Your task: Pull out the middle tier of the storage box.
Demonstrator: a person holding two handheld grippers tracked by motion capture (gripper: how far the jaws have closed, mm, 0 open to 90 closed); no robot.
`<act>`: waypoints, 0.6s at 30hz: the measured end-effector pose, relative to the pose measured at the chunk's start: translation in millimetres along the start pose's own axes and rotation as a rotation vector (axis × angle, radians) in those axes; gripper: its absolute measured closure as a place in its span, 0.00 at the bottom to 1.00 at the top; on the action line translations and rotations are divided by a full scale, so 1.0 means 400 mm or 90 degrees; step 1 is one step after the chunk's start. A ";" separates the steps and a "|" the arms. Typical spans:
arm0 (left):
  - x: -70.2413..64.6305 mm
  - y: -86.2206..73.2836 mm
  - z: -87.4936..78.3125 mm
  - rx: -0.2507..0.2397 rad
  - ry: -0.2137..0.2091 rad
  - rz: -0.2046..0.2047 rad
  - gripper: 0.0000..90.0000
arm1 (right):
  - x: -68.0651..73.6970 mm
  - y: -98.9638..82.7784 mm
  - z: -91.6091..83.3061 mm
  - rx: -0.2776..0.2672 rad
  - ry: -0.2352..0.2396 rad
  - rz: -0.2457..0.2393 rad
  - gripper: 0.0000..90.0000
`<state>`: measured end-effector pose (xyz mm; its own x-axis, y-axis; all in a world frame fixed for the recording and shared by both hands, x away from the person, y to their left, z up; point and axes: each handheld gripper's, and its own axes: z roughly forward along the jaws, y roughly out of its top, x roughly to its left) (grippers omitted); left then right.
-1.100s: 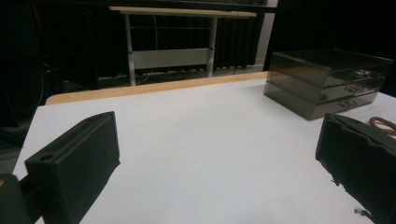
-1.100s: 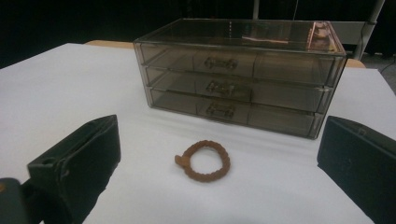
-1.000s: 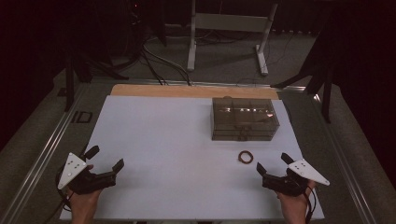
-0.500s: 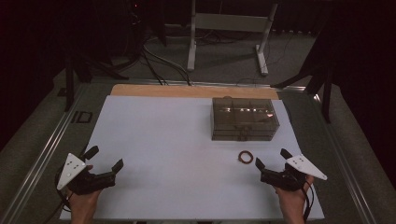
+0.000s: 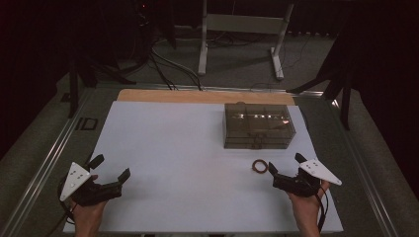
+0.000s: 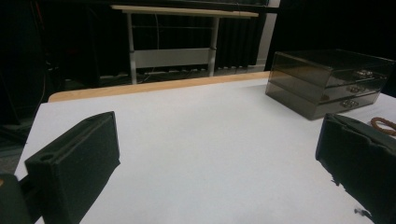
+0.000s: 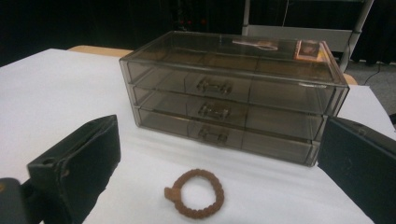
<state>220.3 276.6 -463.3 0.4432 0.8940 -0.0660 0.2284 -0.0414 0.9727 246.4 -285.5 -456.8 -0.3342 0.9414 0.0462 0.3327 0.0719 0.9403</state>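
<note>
A smoky clear box of three drawers [image 5: 259,125] [image 7: 233,95] [image 6: 329,81] stands at the back right of the white table top; all its drawers are closed. In front of it lies a brown bead bracelet [image 5: 259,166] [image 7: 196,193] [image 6: 385,124], flat on the table. My right gripper [image 5: 285,165] [image 7: 219,175] is open near the front right edge, with the bracelet just ahead of its jaws and apart from them. My left gripper [image 5: 109,168] [image 6: 215,172] is open near the front left corner, with bare table between its jaws.
The white table top [image 5: 173,148] has a wooden strip [image 5: 197,96] along its far edge. Metal rails [image 5: 44,168] run along both sides. Behind the table a white desk frame [image 5: 242,29] and cables [image 5: 163,64] sit on the floor.
My right gripper has drifted slightly forward and left toward the bracelet. The left gripper has barely moved.
</note>
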 end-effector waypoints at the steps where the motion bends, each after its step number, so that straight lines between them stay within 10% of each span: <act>1: 0.000 0.000 0.000 0.001 -0.001 0.000 0.01 | 0.000 0.002 0.001 -0.001 0.000 0.001 0.00; 18: -0.001 -0.002 0.001 0.003 0.007 0.006 0.01 | -0.002 0.012 0.029 -0.008 -0.011 0.005 0.00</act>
<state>220.2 276.3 -463.9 0.4351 0.8987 -0.0547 0.2280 -0.0512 0.9723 258.5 -282.2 -456.4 -0.3168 0.9472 0.0484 0.3241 0.0601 0.9441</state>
